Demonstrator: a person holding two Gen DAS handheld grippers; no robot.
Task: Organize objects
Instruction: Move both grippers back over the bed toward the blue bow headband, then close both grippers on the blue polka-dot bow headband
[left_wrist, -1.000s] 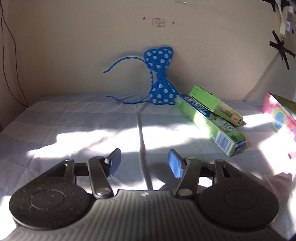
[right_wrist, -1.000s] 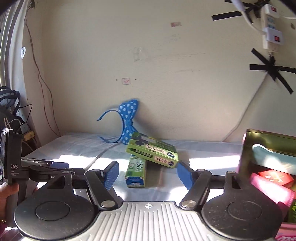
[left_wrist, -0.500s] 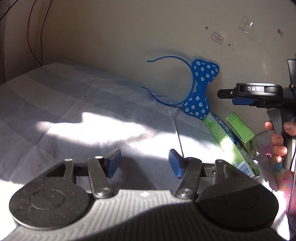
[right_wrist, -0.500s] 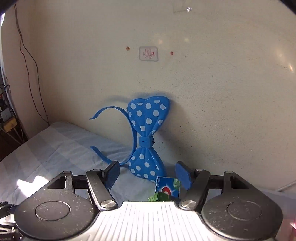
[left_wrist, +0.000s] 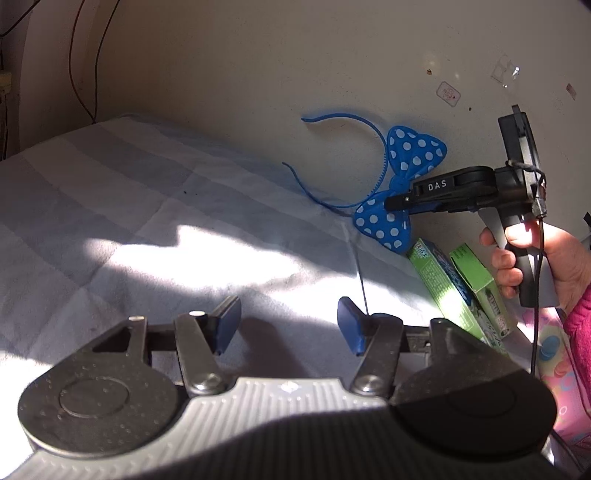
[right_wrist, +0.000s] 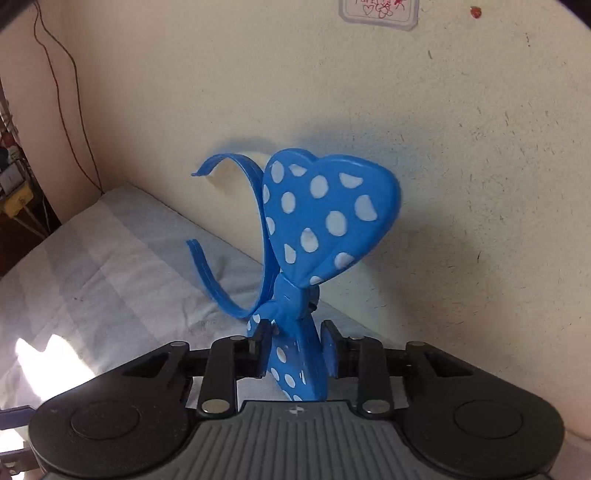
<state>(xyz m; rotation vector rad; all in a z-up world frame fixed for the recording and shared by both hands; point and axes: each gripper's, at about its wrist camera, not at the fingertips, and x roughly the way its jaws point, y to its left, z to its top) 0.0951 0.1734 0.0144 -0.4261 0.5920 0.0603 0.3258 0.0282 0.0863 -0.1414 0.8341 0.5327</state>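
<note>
The right gripper (right_wrist: 295, 347) has just been closing, and its jaws now stand narrow around the lower lobe of the blue polka-dot bow headband (right_wrist: 325, 221), which leans against the far wall on the bed (right_wrist: 92, 266). Whether both pads fully press is hard to tell. The left gripper (left_wrist: 288, 325) hovers half open and empty over the near bedcover. Right of the bow lie two green boxes (left_wrist: 461, 288). The step in hand looks like picking up the headband; next comes a clean lift off the wall.

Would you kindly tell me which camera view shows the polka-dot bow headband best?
The right wrist view: the bow headband fills it, dots sharp. The left wrist view shows it whole but small against the wall, the right gripper at its knot.
</note>
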